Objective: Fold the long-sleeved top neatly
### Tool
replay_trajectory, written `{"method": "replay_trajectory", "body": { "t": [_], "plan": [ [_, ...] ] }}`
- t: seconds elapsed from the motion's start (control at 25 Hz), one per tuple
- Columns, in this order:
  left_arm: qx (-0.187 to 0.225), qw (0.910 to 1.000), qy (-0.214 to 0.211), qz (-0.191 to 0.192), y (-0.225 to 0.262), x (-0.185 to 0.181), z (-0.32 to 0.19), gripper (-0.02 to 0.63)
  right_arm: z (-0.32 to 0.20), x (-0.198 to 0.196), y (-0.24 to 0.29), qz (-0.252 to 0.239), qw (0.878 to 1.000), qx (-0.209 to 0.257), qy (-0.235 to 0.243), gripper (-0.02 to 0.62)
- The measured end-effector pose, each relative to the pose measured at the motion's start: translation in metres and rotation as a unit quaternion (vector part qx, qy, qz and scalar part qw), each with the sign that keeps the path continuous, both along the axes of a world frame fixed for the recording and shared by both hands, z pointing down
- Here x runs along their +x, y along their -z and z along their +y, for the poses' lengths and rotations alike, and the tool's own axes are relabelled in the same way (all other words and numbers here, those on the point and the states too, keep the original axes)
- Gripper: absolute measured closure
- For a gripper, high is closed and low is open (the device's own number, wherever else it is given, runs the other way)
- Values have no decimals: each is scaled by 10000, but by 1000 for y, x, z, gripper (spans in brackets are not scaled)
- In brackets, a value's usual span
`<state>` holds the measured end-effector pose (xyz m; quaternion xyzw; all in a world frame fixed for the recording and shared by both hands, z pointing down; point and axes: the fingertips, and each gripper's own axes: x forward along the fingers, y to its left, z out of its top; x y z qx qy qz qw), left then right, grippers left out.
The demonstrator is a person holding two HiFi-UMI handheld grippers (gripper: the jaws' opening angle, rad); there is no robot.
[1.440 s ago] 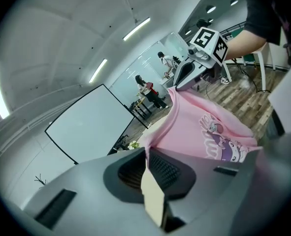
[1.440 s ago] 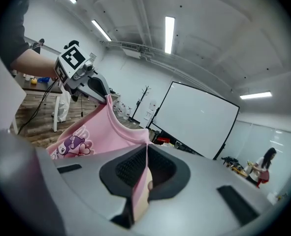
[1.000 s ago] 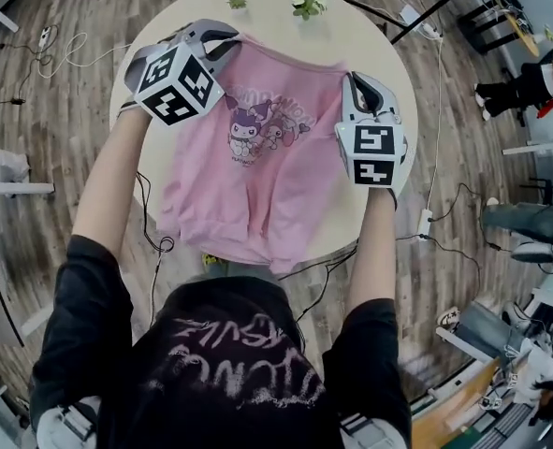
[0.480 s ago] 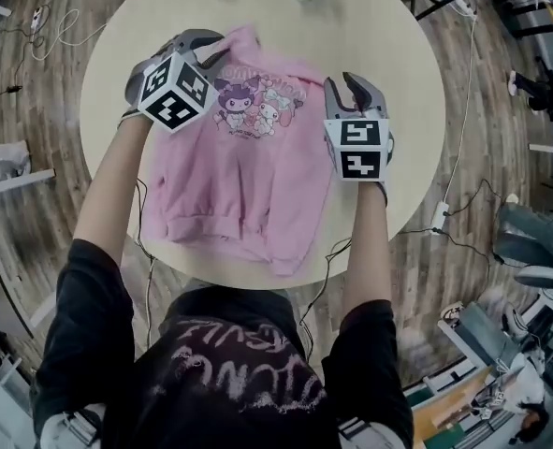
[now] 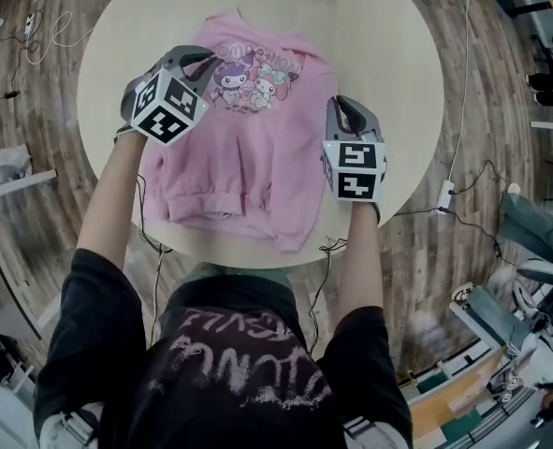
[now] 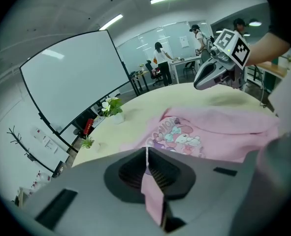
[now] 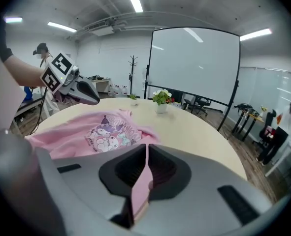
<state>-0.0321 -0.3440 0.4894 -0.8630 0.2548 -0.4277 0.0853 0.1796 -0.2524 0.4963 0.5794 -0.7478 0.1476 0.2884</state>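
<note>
Looking at a pink long-sleeved fabric top (image 5: 248,148) with a cartoon-character print, spread front-up on a round cream-coloured counter (image 5: 388,54). Neck end toward far side, ribbed hem toward near edge. Near-right hem corner sits right at the counter rim; can't tell if it hangs over.

Held at both flanks:

- Left side: grey two-finger left gripper (image 5: 199,60) with black-and-white marker cube, at the top's left shoulder, just beside the print. Fingers closing, with a narrow strip of pink fabric pinched between the pads in the left gripper view.
- Right side: matching right gripper (image 5: 347,110) at the top's right edge, around mid-body, nearer than the left one. Fingers closing too, with a fold of pink fabric clamped between the pads and trailing down out of the grip.

Both pointed away and down toward the counter. Bare forearm (image 5: 112,195) behind each.

Far side of counter, beyond the top: small potted plant with white flowers (image 7: 161,97) and smaller green potted plant (image 7: 133,98), both well apart from the fabric. Past those, large white projection screen (image 7: 194,68) on a black frame.

Around the counter: wood-plank floor (image 5: 33,195) with loose cables (image 5: 56,40) at far left.
</note>
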Motion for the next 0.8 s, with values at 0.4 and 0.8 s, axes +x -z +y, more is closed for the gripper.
{"method": "replay_trajectory", "body": {
  "t": [0.4, 0.8],
  "plan": [
    [-228, 9960, -862, 10, -6, -9, 161, 592, 169, -54, -2, -80, 9996, -259, 72, 589],
    [-619, 9795, -1793, -671, -54, -66, 303, 432, 274, -168, -77, 953, 9781, -966, 1581, 440]
  ]
}}
